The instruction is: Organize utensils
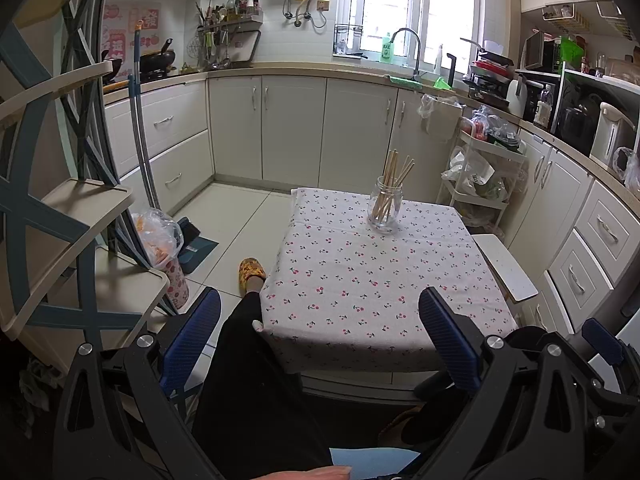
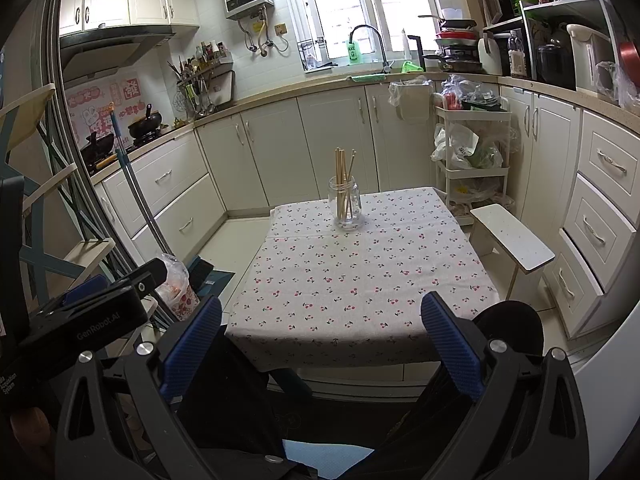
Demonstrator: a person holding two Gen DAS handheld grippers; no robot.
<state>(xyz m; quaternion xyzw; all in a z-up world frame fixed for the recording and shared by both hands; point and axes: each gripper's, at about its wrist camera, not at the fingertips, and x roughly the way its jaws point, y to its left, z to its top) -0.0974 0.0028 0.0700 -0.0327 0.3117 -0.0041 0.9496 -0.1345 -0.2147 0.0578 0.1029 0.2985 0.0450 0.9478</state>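
A clear glass jar point(image 1: 385, 209) point(image 2: 345, 206) stands upright near the far edge of a small table covered with a cherry-print cloth point(image 1: 360, 280) point(image 2: 352, 280). Several wooden chopsticks point(image 1: 394, 178) point(image 2: 343, 176) stand in the jar, leaning apart. My left gripper point(image 1: 320, 344) hangs open off the table's near edge, over a person's dark-trousered leg, with nothing between its blue pads. My right gripper point(image 2: 320, 344) is open too, held back from the near edge and holding nothing. The left gripper's body point(image 2: 92, 312) shows at the left of the right wrist view.
A small white stool point(image 2: 516, 240) point(image 1: 506, 270) stands right of the table. A tiered shelf rack point(image 1: 60, 216) and a bagged bin point(image 1: 168, 256) are on the left, with a mop handle point(image 1: 142, 136). Kitchen cabinets and a trolley point(image 2: 472, 152) ring the room. A slippered foot point(image 1: 251, 272) rests beside the table.
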